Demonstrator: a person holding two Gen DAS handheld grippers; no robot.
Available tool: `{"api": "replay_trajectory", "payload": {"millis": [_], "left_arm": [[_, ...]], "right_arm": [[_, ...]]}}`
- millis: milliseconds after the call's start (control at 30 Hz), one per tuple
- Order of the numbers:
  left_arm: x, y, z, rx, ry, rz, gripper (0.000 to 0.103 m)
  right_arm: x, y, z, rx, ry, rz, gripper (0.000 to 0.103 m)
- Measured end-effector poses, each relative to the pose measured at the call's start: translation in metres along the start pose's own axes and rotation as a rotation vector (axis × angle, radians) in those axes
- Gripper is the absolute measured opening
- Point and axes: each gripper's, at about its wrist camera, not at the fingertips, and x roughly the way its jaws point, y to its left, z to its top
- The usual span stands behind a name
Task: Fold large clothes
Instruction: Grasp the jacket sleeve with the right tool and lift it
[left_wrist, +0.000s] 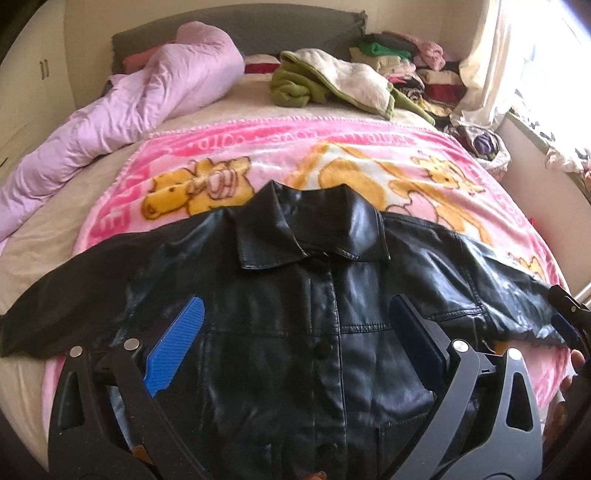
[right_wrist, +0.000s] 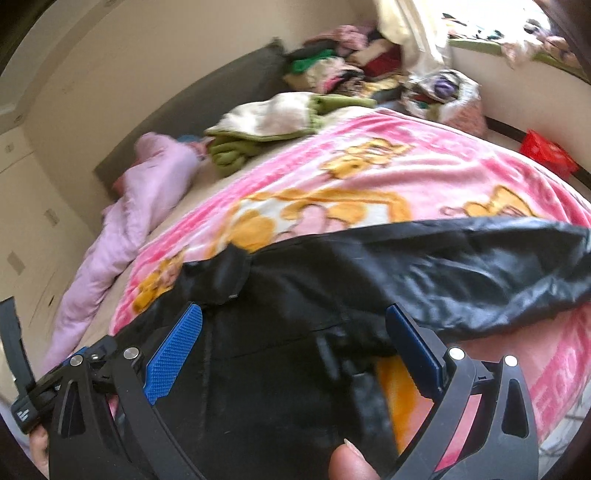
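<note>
A black leather jacket (left_wrist: 295, 332) lies front up on a pink cartoon blanket (left_wrist: 369, 162), collar (left_wrist: 310, 229) toward the headboard and sleeves spread to both sides. My left gripper (left_wrist: 297, 306) hovers open over the chest, its blue pads (left_wrist: 177, 347) on either side of the button line, holding nothing. My right gripper (right_wrist: 295, 314) is open too, above the jacket's (right_wrist: 277, 369) right side near the underarm. The right sleeve (right_wrist: 480, 266) runs off to the right. The right gripper's tip (left_wrist: 569, 317) shows at the edge of the left wrist view.
A rolled lilac duvet (left_wrist: 129, 107) lies along the bed's left side. A green and cream blanket (left_wrist: 332, 81) and piles of clothes (left_wrist: 406, 62) sit by the headboard. A red object (right_wrist: 546, 151) stands past the bed's right edge. A fingertip (right_wrist: 351, 461) shows at the bottom.
</note>
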Motion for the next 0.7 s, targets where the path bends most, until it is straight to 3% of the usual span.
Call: {"api": "replay_trajectory", "payload": {"millis": [400,700], "left_arm": [[0.057,-0.018,0.005,0.049,0.069,-0.008,0.094],[0.077,-0.021,0.015,0.035,0.085,-0.01,0.094]], "right_arm": [[0.022,-0.125,-0.009,0.4,-0.03,-0.276,0.099],[0.021,-0.227,-0.016,0.734,-0.103,-0.377,0.099]]}}
